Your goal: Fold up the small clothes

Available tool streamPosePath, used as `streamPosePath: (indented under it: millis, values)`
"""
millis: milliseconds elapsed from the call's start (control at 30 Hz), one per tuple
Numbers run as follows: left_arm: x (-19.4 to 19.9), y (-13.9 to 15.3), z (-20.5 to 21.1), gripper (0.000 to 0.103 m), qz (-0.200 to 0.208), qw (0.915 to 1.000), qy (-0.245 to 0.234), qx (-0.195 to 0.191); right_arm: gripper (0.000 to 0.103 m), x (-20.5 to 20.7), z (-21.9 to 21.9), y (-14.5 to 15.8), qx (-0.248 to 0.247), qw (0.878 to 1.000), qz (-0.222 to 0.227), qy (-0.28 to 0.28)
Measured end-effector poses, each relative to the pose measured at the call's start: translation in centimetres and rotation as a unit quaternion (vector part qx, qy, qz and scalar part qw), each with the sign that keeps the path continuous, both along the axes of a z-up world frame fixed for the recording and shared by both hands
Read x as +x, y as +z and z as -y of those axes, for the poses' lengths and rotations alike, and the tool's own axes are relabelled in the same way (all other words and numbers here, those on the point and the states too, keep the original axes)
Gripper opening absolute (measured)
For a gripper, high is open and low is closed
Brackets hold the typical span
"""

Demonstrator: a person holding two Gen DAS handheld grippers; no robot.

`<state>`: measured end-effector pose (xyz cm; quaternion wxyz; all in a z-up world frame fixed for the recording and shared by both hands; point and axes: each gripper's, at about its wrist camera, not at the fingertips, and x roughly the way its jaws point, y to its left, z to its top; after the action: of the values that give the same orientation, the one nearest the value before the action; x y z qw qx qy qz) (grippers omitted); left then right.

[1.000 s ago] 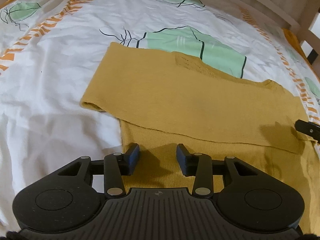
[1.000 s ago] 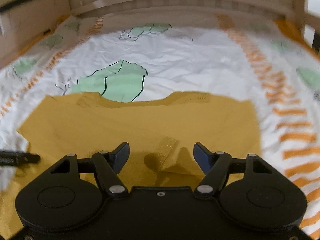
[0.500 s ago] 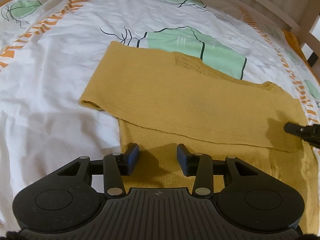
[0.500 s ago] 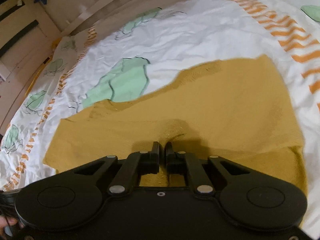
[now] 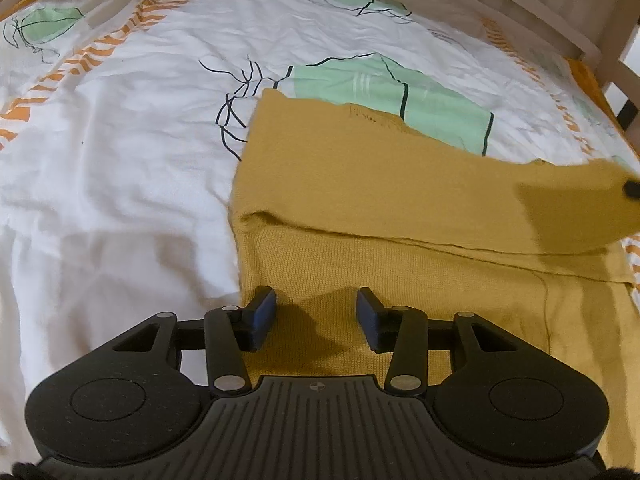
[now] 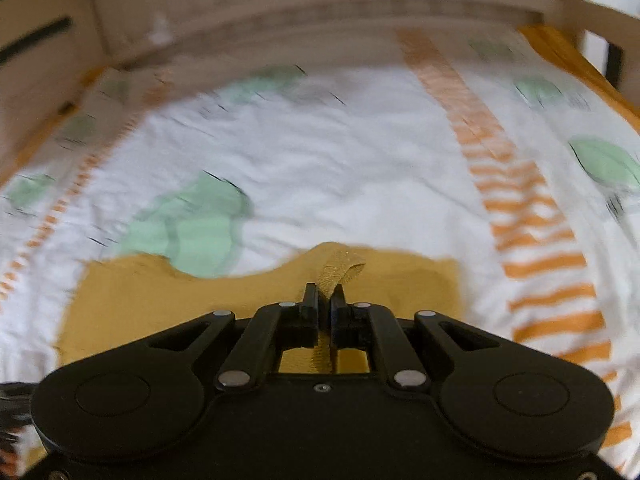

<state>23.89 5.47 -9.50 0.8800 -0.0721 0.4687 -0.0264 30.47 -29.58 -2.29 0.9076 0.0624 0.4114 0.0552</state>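
Your right gripper (image 6: 324, 300) is clenched on a fold of the mustard sweater (image 5: 400, 208), which lies on the patterned bedsheet (image 5: 120, 160).

Your left gripper (image 5: 316, 312) hangs released, its jaws having just been widening, with the blue pads (image 5: 264, 312) spread over the sweater's near hem by its left edge; nothing is pinched between them. The sweater sits in the middle of the sheet, its upper layer folded across the lower one, well apart from the wooden bed frame (image 5: 520, 4) along the far edge. Your left view shows the whole folded layer and the lifted right corner with a dark fingertip just at the frame's right edge. Your right view, blurred, shows the pinched strip of knit standing up between the closed jaws.
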Motion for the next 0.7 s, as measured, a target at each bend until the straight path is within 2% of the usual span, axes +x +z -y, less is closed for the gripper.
streamPosePath:
  millis: [200,233,400,433,467,533,700]
  values:
    - [0.1,0.0,0.0,0.045,0.0,1.0,0.0,0.001,0.015,0.2,1.5,-4.2,-0.004,0.999,-0.035,-0.025]
    - [0.1,0.0,0.1,0.045,-0.001,1.0,0.0,0.001,0.02,0.0,1.8,-4.6,-0.008,0.999,-0.039,-0.029]
    - [0.0,0.0,0.3,0.046,0.001,1.0,-0.001,0.005,0.02,-1.3,2.1,-5.1,-0.027,0.998,-0.032,-0.038]
    - [0.0,-0.1,0.3,0.046,0.003,1.0,-0.002,0.007,0.027,-1.5,2.1,-5.0,-0.033,0.998,-0.03,-0.038]
    - [-0.1,-0.1,0.3,0.047,0.004,1.0,-0.003,0.008,0.04,-1.6,2.1,-5.0,-0.044,0.998,-0.027,-0.042]
    - [-0.2,-0.2,0.3,0.047,0.007,0.9999,-0.004,0.009,0.051,-1.7,2.0,-5.1,-0.065,0.996,-0.024,-0.048]
    - [-0.3,-0.3,0.3,0.047,0.012,0.9999,-0.003,0.007,0.053,-2.1,2.6,-4.8,-0.069,0.996,-0.009,-0.05]
